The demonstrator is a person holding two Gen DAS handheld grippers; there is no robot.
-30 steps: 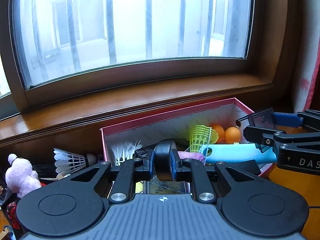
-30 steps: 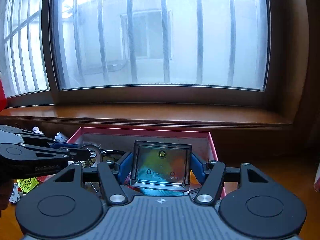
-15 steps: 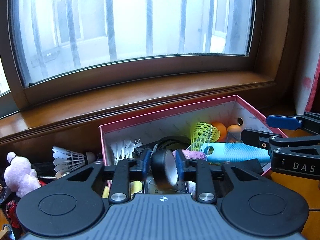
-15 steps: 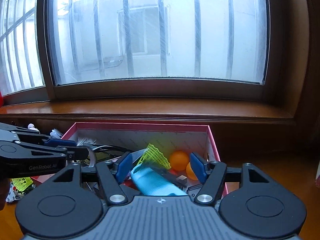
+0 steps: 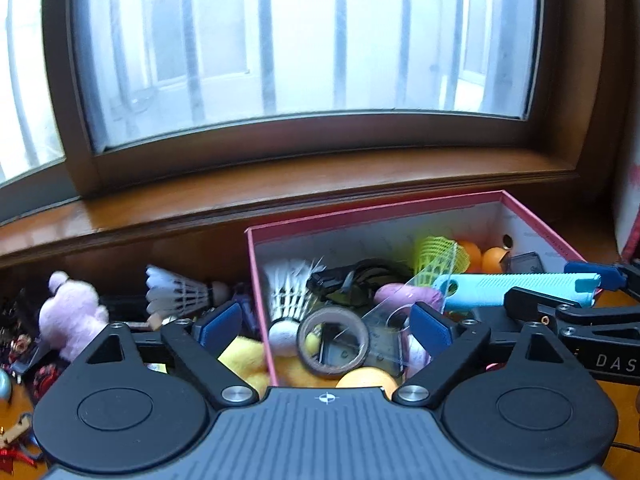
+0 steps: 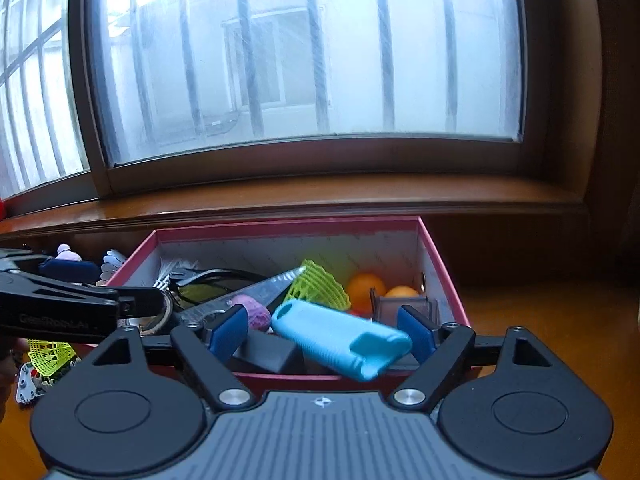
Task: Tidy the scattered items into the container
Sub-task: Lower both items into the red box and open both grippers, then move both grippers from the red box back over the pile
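Observation:
The pink-rimmed box (image 5: 372, 216) holds several items. My left gripper (image 5: 325, 324) hovers over its near left corner, jaws opening wide; the brown-cored tape roll (image 5: 334, 342) lies loose in the box below, untouched by the pads. My right gripper (image 6: 322, 331) hangs over the box's near edge, jaws also opening, with the light blue ribbed case (image 6: 340, 336) lying in the box between the fingers and free of them. A small dark clear case (image 6: 404, 306) rests by two orange balls (image 6: 366, 286).
Left of the box lie a white shuttlecock (image 5: 180, 292), a pink plush toy (image 5: 72, 316), a yellow soft thing (image 5: 244, 360) and a yellow-green shuttlecock (image 6: 50, 354). The wooden window sill (image 6: 320, 196) runs close behind the box. Inside are also a white shuttlecock (image 5: 290, 296), black cable and clear ruler.
My left gripper opened and let go of the tape roll, which dropped into the box. My right gripper opened and released the small dark clear case, which now lies inside by the orange balls.

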